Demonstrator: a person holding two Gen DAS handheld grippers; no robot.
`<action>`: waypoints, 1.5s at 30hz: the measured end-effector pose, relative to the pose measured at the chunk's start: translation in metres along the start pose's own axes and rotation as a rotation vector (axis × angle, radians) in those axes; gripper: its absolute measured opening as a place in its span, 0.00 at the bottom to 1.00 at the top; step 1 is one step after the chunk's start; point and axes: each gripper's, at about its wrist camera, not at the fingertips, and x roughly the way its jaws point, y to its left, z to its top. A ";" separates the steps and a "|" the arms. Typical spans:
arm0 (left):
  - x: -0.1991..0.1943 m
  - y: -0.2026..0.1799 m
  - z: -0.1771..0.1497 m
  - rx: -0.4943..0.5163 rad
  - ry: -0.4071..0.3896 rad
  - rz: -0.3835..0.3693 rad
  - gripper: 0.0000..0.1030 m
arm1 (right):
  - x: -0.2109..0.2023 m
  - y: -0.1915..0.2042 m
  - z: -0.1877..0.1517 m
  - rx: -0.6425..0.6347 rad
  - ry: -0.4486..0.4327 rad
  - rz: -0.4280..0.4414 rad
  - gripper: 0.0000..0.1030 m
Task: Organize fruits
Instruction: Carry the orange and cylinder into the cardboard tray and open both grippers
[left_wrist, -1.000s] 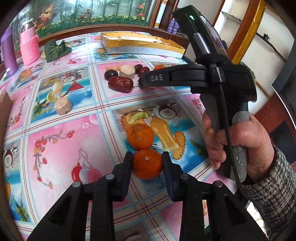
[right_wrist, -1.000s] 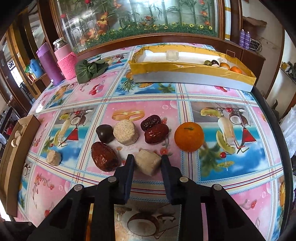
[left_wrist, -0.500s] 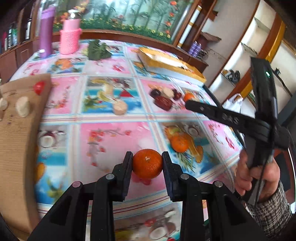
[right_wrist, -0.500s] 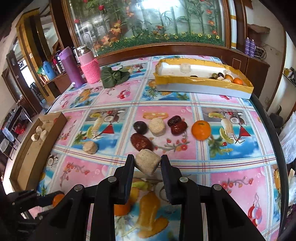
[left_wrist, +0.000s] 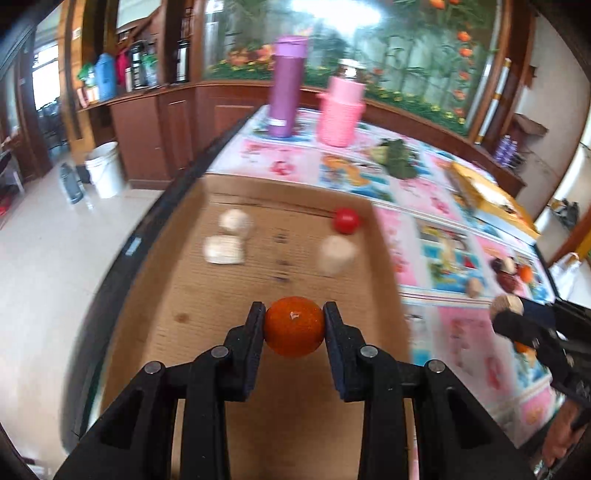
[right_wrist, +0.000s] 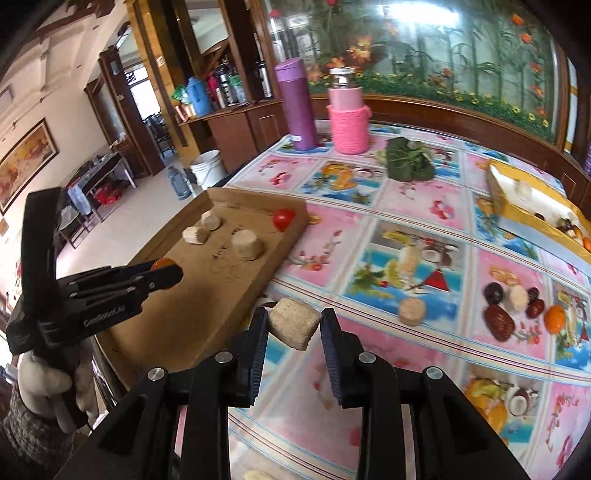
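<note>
Orange mandarin (left_wrist: 294, 327) pinched between the pads of the left gripper (left_wrist: 294, 329), held above the cardboard tray (left_wrist: 207, 302) at the table's left edge. Left wrist view shows the tray's contents blurred: a red tomato-like ball (left_wrist: 346, 220) near the far right corner, three pale beige chunks, one (left_wrist: 335, 253) just below the red ball and two (left_wrist: 229, 236) close together on the far left side. That view also catches the right gripper (left_wrist: 508, 308) at the right frame edge, side on, with a beige chunk at its tip.

Right wrist view gives that grip clearly: right gripper (right_wrist: 294, 329) clamped on a tan cylinder-like chunk (right_wrist: 294, 324), tilted, held above the tablecloth (right_wrist: 413, 199) just beside the tray's near right edge (right_wrist: 236, 273). Only this view shows the person's left hand (right_wrist: 44, 384) on the left gripper's handle, and the mandarin as a small orange patch (right_wrist: 162, 264) at that gripper's tip over the tray.

Loose fruit left on the cloth, sharper in the right view: one beige chunk (right_wrist: 412, 311), a big red date (right_wrist: 498, 322), a dark plum-like fruit (right_wrist: 493, 292), another orange (right_wrist: 554, 318). Yellow box (right_wrist: 524, 206) at far right with small fruit inside, interior visible only here. Purple flask (right_wrist: 297, 107), pink-sleeved jar (right_wrist: 349, 122) and green leaves (right_wrist: 408, 158) at the far end, in both views.
</note>
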 end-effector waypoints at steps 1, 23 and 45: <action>0.003 0.010 0.002 -0.010 0.006 0.015 0.30 | 0.009 0.012 0.003 -0.018 0.007 0.014 0.31; 0.049 0.058 0.013 -0.110 0.155 -0.003 0.35 | 0.135 0.093 0.019 -0.188 0.134 -0.016 0.31; -0.045 0.033 -0.015 -0.194 -0.068 -0.016 0.78 | 0.039 0.050 -0.008 -0.012 -0.030 0.021 0.54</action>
